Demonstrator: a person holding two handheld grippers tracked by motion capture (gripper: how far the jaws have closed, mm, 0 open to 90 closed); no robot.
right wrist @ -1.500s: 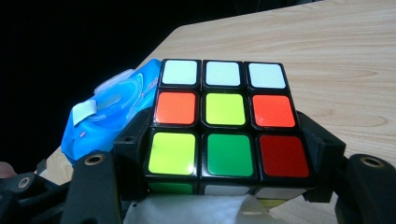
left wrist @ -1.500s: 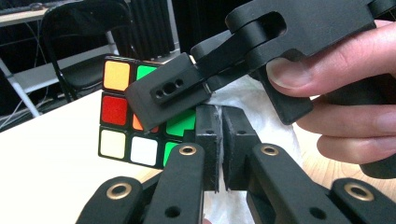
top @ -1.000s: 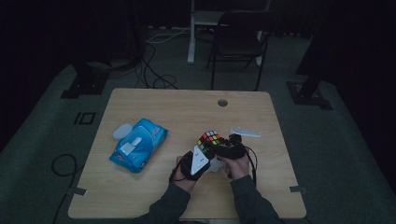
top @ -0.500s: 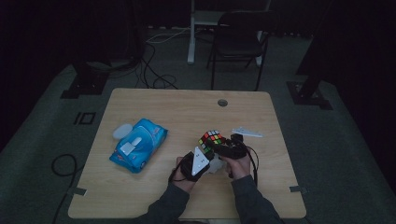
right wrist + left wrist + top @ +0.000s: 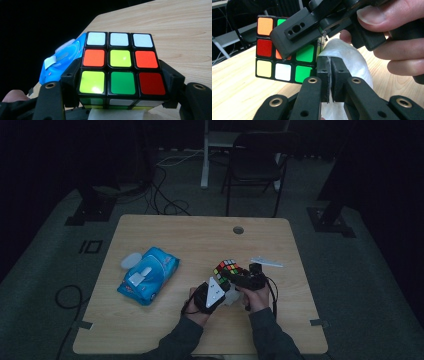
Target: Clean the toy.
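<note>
Right gripper [image 5: 120, 100] clamping a Rubik's cube [image 5: 119, 65] above the worktop [image 5: 200, 240], left gripper [image 5: 329, 75] pinching a white wipe [image 5: 348, 56] against the cube's side, blue wet-wipes pack [image 5: 148, 275] well apart

Both matte black two-jaw grippers carry brass-coloured rivets along their linkage arms. The left gripper [image 5: 212, 292] wears a grey three-cornered plate on top; behind the right gripper [image 5: 248, 279], dark grey sleeves cover both forearms.

A wipes pack [image 5: 148, 275] is placed toward the tabletop's [image 5: 200, 235] left edge; the puzzle cube [image 5: 228, 270] is held right of it, nearer the front edge
</note>
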